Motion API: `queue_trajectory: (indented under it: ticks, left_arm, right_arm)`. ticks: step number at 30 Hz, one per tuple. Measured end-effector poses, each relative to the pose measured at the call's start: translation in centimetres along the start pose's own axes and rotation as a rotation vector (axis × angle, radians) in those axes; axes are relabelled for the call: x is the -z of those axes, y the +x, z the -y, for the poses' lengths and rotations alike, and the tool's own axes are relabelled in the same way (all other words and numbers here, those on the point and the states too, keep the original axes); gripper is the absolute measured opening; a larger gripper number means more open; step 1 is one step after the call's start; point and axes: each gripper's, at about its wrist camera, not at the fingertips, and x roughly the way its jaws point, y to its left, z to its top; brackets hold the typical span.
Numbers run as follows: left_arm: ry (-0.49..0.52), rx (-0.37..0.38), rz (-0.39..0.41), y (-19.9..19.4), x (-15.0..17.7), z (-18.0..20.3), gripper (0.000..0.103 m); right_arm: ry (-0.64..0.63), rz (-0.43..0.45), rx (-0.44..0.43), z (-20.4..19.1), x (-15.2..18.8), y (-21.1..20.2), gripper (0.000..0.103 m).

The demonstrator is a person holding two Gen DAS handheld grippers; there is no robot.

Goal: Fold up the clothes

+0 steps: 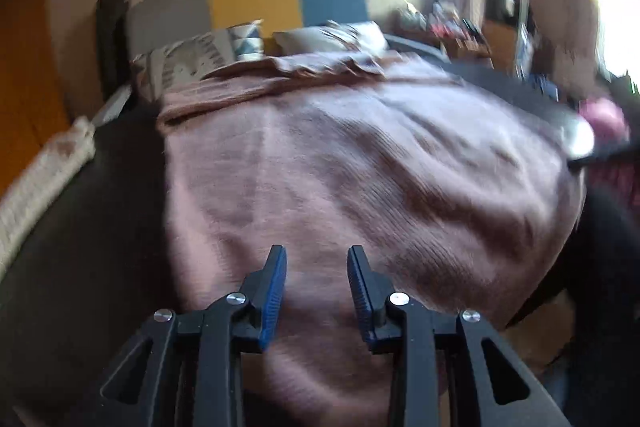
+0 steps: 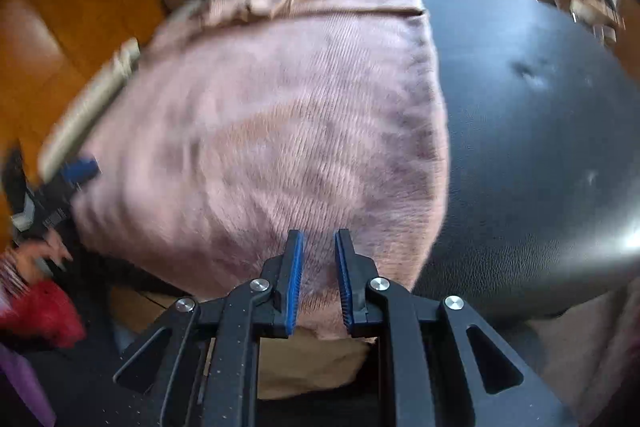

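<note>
Evidently the pink knit garment [image 1: 360, 155] is spread flat over a black padded surface [image 2: 540, 131], most likely so its edges can be found and brought over for a fold. Its far end, toward twelve o'clock, is bunched into a loose ridge near the pillows [image 1: 192, 59]. From the right-hand view its straight side edge runs from one o'clock down to five o'clock, with bare black padding beyond it.

Each hand-held gripper hangs over the near hem. The left hand-held gripper [image 1: 317, 267] has its jaws well apart with nothing between them, only cloth lying beneath. The right hand-held gripper [image 2: 319, 247] stands narrower but also parted; the hem corner lies under and between its fingers, yet the pads do not seem to press on it.

My guess is both are poised at the near edge to pinch it. Motion blur hides finer detail.
</note>
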Motion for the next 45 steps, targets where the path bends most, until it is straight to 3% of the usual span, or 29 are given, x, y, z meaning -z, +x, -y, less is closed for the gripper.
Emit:
queue_trajectory:
  ticks: [2, 3, 4, 8, 12, 16, 24, 29, 34, 38, 40, 41, 45]
  left_arm:
    - [-0.137, 0.069, -0.021, -0.2, -0.1, -2.4, 0.033]
    - [-0.212, 0.109, -0.032, -0.2, -0.1, -3.8, 0.033]
    - [-0.265, 0.155, -0.038, -0.2, 0.0, -4.7, 0.033]
    - [-0.385, 0.24, -0.05, -0.5, 1.0, -6.9, 0.033]
    - [-0.431, 0.246, -0.078, -0.5, 2.1, -7.8, 0.033]
    - [-0.475, 0.297, -0.087, -0.3, 2.9, -7.9, 0.031]
    - [-0.357, 0.205, -0.13, -0.7, 2.8, -6.5, 0.03]
    - [-0.255, 0.142, -0.149, -1.3, 1.9, -4.9, 0.031]
    - [-0.207, 0.097, -0.15, -0.5, 2.0, -4.4, 0.03]
    - [-0.12, 0.052, -0.173, -0.7, 1.9, -3.7, 0.03]
    - [-0.068, 0.017, -0.19, -1.0, 1.7, -3.2, 0.03]
    - [-0.073, 0.011, -0.187, -1.3, 1.3, -3.1, 0.03]
    - [-0.144, 0.141, -0.038, -2.8, -1.7, -2.1, 0.03]
  right_arm:
    - [0.08, 0.047, -0.038, 1.8, -0.1, -1.1, 0.036]
    - [0.113, 0.06, -0.046, 2.6, -0.1, -1.4, 0.052]
    - [0.151, 0.067, -0.06, 3.7, 0.0, -1.7, 0.062]
    - [0.254, 0.052, -0.085, 6.8, 0.4, -2.0, 0.062]
    - [0.267, 0.024, -0.095, 7.9, 0.6, -1.4, 0.062]
    - [0.28, 0.015, -0.118, 8.2, 0.8, -0.9, 0.062]
    - [0.259, 0.041, -0.099, 7.5, 0.3, -0.9, 0.062]
    - [0.143, 0.144, -0.166, 3.3, -1.5, -1.9, 0.062]
    - [-0.059, 0.052, -0.219, -3.7, -2.7, 1.7, 0.062]
    - [-0.291, 0.014, -0.163, -11.4, -2.6, 4.7, 0.062]
    - [-0.442, 0.008, -0.114, -15.1, -2.3, 5.8, 0.048]
    - [-0.515, 0.006, -0.106, -16.8, -2.1, 6.4, 0.047]
    - [-0.598, -0.022, -0.129, -19.6, -1.6, 8.5, 0.035]
